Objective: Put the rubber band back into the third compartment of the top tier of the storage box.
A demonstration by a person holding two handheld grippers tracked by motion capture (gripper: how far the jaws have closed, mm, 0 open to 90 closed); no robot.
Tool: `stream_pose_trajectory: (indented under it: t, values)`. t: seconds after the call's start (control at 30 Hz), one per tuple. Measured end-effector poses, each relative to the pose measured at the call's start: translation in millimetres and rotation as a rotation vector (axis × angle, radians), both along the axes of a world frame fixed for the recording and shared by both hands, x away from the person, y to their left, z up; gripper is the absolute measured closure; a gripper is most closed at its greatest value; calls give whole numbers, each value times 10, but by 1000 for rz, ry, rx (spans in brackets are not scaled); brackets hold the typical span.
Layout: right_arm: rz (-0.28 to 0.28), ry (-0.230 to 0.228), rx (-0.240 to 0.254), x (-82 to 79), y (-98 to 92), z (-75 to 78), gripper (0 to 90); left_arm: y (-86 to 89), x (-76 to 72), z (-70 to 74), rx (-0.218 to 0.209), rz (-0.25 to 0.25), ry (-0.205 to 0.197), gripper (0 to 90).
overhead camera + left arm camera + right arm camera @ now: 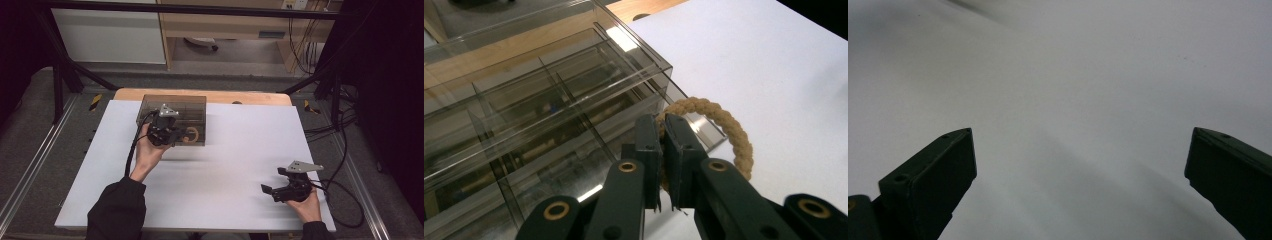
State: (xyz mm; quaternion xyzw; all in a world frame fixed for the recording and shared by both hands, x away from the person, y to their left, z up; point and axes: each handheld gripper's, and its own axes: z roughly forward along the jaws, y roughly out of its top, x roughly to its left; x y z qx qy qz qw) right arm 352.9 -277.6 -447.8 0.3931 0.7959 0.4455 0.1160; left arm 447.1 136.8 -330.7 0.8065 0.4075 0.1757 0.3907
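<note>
**High view: left gripper clamped on rope ring at organiser box**

High view shows the white table surface [225, 165] as the largest item, laid over a wooden top whose far edge shows as a tan strip. No writing, brand or label can be read on the surface, the box or either gripper in any of the views.

Next in size is the clear compartment box [174, 113], a smoke-tinted plastic organiser standing at the far left part of the surface. In the left gripper view its thin inner walls [549, 100] divide it into several cells. Small items lie in some of them, too blurred through the plastic to identify.

The left gripper [172, 135] is held at the near edge of the box, just right of its middle. Its jaws are pressed together on the rope ring [724, 125], a tan, braided loop. In the left gripper view the pads pinch the ring's near-left part, and the rest of the loop stands out beyond the jaws, just beside the box's near right corner and over the white surface. Whether the ring touches the box wall cannot be told. In the high view the ring [192, 134] shows against the box's front.

The right gripper [274, 186] rests at the near right of the surface, well apart from the box and ring. Its jaws stand wide apart with nothing between them; the right gripper view shows bare white surface past the two black pads.
</note>
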Motion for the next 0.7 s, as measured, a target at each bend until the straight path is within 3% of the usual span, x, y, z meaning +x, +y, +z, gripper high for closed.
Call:
stream_pose_trajectory:
  t: [0.7]
  values:
    - [3,2,-2,1,0,-4,8,-45,239,-132,13,41,21,844]
